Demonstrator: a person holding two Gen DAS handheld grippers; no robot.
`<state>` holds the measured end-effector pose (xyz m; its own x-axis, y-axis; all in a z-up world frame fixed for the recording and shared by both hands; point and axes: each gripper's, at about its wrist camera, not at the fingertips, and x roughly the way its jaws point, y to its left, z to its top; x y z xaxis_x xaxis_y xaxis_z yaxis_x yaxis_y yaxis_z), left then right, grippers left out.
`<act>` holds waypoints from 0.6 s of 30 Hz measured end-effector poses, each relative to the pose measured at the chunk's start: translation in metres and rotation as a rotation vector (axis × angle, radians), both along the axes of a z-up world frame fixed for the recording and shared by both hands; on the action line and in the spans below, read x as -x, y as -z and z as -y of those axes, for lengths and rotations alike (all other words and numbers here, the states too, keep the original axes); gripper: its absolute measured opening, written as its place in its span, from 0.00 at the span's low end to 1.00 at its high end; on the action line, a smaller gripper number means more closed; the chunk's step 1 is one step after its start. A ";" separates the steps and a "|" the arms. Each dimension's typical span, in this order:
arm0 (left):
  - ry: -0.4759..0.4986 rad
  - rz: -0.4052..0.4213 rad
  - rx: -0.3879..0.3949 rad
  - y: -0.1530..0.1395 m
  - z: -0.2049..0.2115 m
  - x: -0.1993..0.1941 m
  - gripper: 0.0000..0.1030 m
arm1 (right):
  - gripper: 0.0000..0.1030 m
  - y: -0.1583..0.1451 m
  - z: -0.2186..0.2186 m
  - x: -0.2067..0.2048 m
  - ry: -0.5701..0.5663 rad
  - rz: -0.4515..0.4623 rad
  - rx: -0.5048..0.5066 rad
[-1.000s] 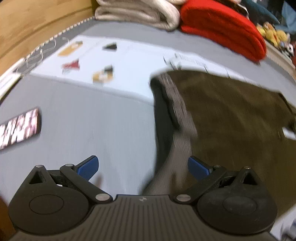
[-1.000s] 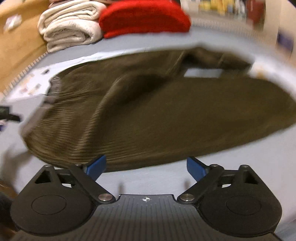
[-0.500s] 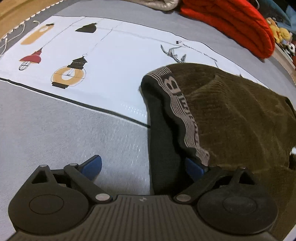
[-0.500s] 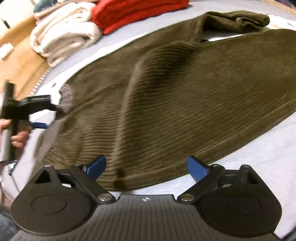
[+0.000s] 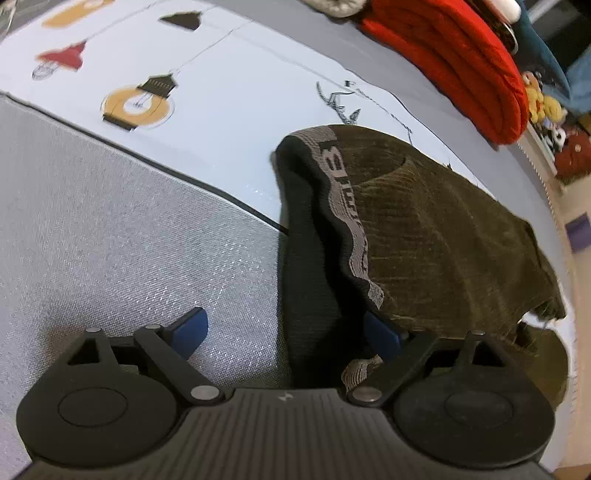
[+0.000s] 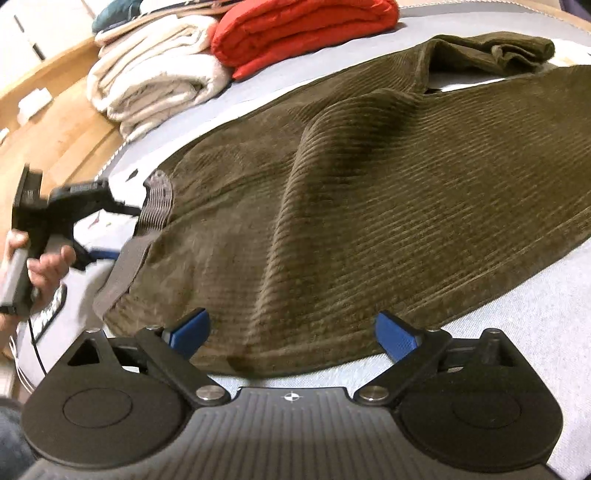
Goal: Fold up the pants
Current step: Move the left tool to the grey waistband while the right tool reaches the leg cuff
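The left gripper (image 5: 286, 330) stands with its jaws spread wide around the waistband (image 5: 343, 206) of the pants (image 5: 436, 236), one blue fingertip (image 5: 192, 328) on bare bedding and the other tucked against the band's underside; nothing is pinched yet, and the spread looks like the set-up for a grab at the waist. The right gripper (image 6: 291, 332) hovers just as wide open over the near hem of the same pants (image 6: 369, 192), holding nothing, both fingertips level with the cloth's edge. Between them the brown corduroy lies spread across the bed (image 5: 110, 240), one leg bunched at the far end, the grey elastic band turned up so its dark lining shows. From the right wrist view, the person's left hand (image 6: 40, 266) grips its tool's handle beside the waist. Taking hold at two points apart would likely let the cloth lift evenly for a fold. Behind, a red blanket (image 6: 303, 26) and a cream blanket (image 6: 159, 77) sit stacked, well clear of the work.
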<state>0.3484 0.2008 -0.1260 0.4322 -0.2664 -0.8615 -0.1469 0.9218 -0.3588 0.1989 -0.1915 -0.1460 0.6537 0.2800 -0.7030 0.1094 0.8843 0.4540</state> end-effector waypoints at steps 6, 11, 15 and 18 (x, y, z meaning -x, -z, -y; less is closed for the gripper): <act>0.084 0.076 0.158 -0.016 0.002 0.012 0.95 | 0.90 0.005 0.045 -0.006 0.157 -0.023 -0.110; 0.084 0.005 0.046 0.012 0.029 0.005 0.99 | 0.91 0.016 0.051 -0.012 0.147 0.019 -0.093; 0.113 0.049 -0.056 0.011 0.057 0.008 0.96 | 0.92 0.019 0.050 -0.017 0.143 0.057 -0.077; 0.056 0.033 -0.139 0.007 0.062 0.007 0.70 | 0.94 0.019 0.052 -0.015 0.146 0.075 -0.094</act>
<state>0.3411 0.1389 -0.1331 0.4489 -0.1699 -0.8773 -0.0846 0.9693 -0.2310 0.2135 -0.2433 -0.1655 0.7416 0.2403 -0.6264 0.1966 0.8148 0.5454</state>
